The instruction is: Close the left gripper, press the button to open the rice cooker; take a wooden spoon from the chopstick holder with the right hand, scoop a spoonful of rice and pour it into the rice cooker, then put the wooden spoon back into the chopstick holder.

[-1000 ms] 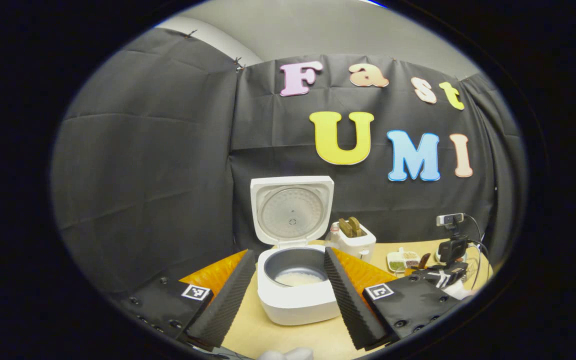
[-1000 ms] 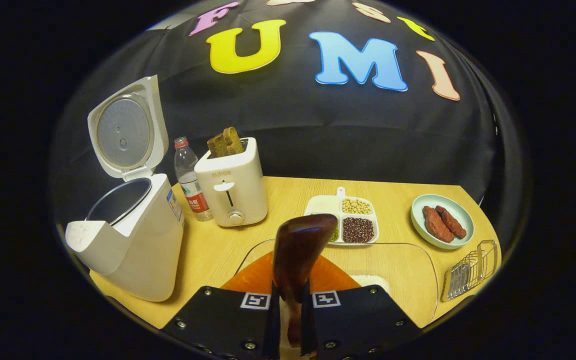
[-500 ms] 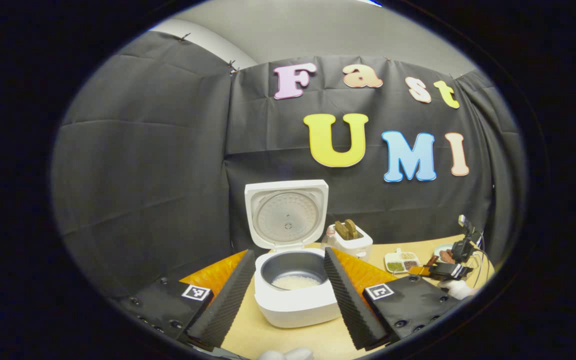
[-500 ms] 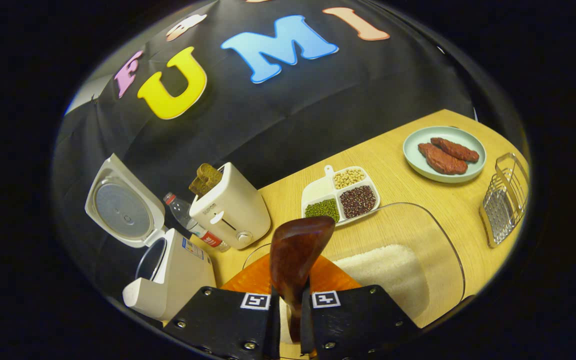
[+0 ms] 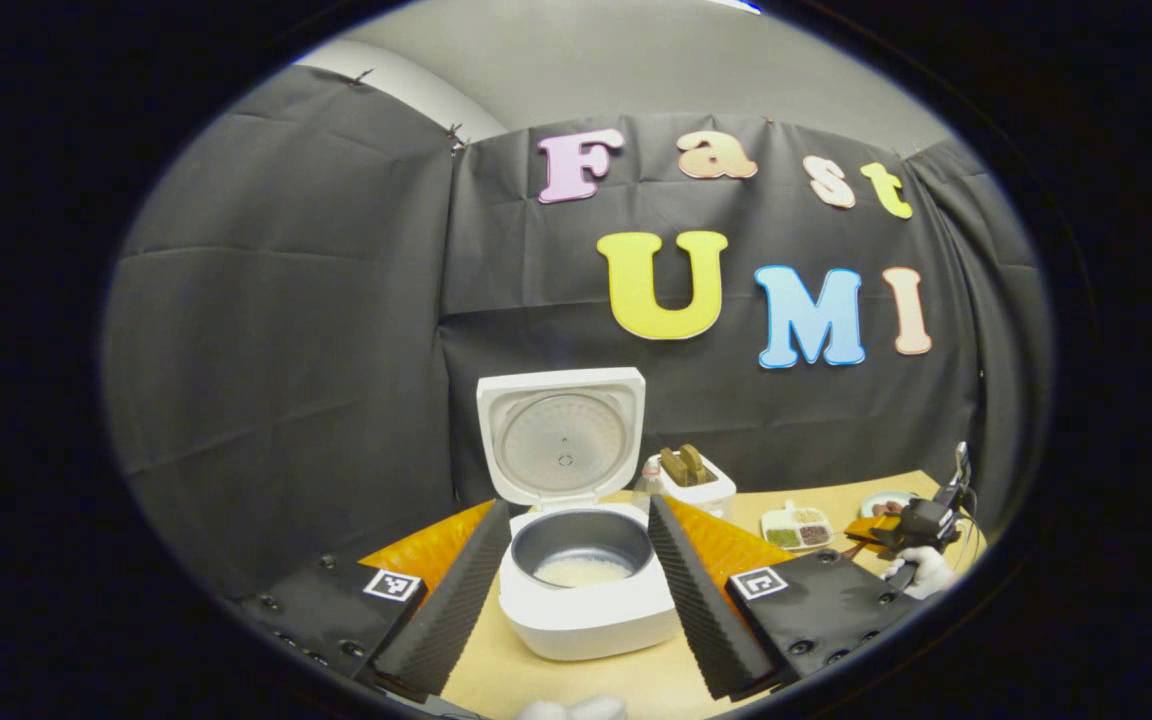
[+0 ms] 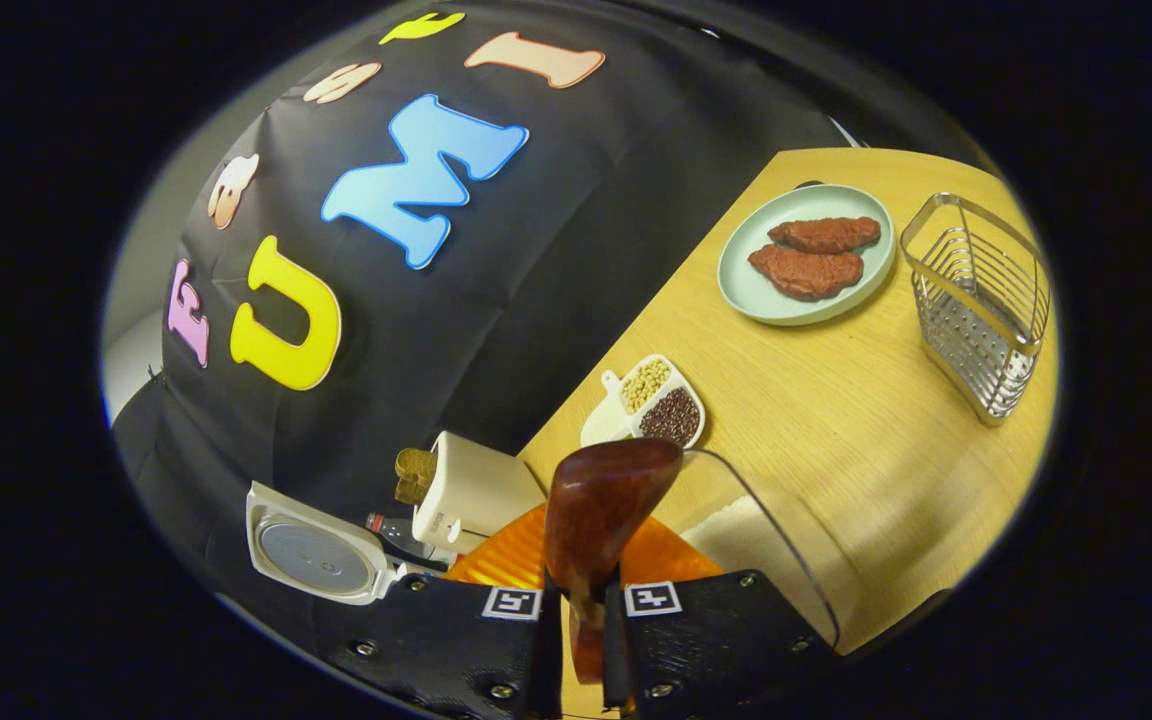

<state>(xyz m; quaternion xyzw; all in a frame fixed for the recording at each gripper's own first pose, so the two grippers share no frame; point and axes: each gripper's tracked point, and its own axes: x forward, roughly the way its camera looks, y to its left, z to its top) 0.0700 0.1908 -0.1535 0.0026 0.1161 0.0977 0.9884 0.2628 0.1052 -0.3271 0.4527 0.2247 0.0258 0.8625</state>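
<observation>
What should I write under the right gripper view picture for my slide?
Right gripper clamps a wooden spoon above the clear rice bowl, tilted toward the metal chopstick holder.

Toaster (image 5: 697, 484) right of rice cooker (image 5: 584, 590); bottle (image 5: 647, 479) apparently between.

The wooden spoon (image 6: 601, 510) is dark reddish-brown wood, polished to a gloss that catches the light on its bowl. The table (image 6: 836, 420) has a pale wood-grain top, smooth and matt. The chopstick holder (image 6: 981, 300) is shiny metal wire with a perforated floor. The rice cooker (image 5: 576, 560) has a smooth white plastic shell — its inner pot looks dark grey metal, its lid lining dull silver. The left gripper's fingers (image 5: 451, 605) carry ribbed black foam pads, matt and rough. A clear, glossy plastic container (image 6: 786, 560) holds white rice.
</observation>
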